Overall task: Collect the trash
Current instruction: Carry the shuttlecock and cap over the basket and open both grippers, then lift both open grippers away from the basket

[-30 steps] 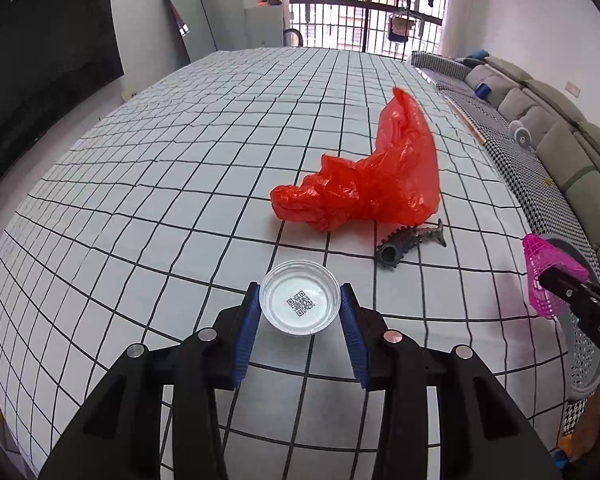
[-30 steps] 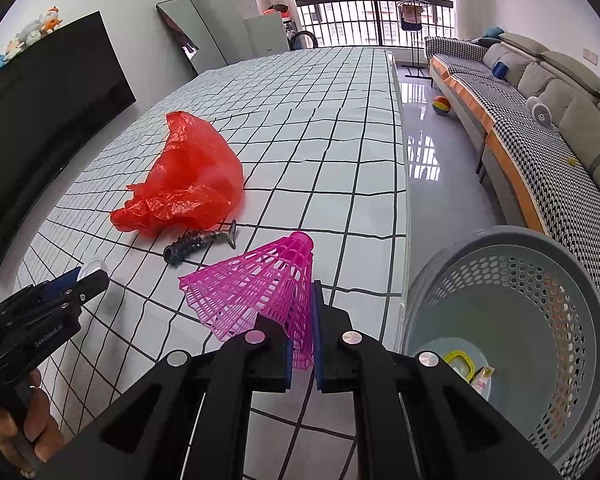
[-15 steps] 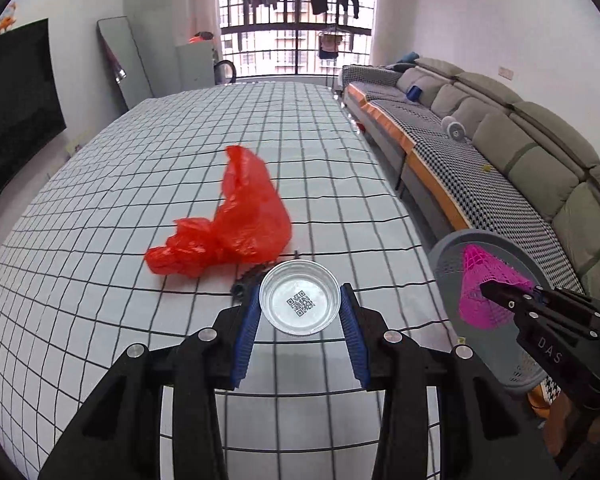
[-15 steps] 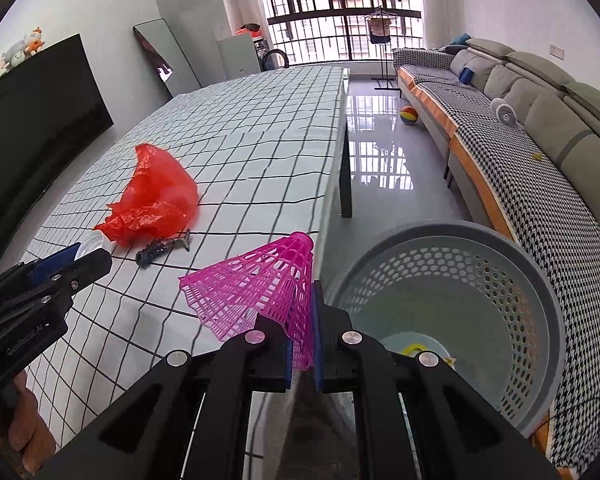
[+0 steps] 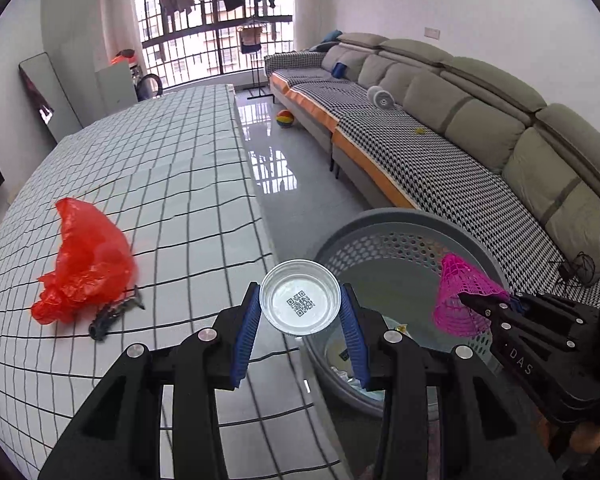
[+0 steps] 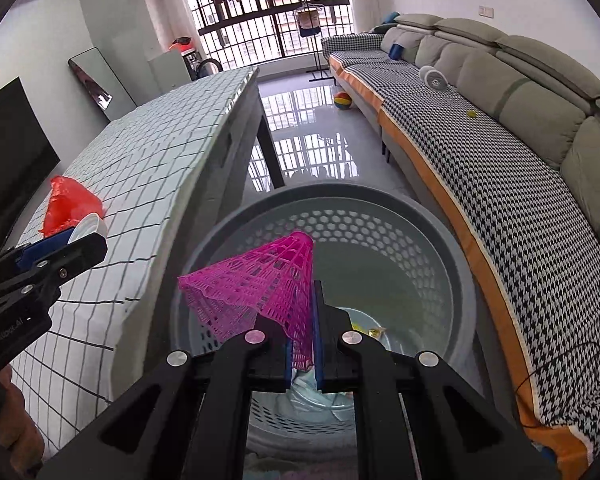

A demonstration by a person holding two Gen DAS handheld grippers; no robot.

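My right gripper clamped on pink shuttlecock, held over grey basket beside table: drop should land inside, I judge. My left gripper squeezes small bowl across rim, mouth toward camera, at table edge next to basket; likely next in. Red bag and dark toothed object, touching, lie on table, uncollected. Grid cloth covers table. Glossy tile floor, long sofa on right, barred window at far end.
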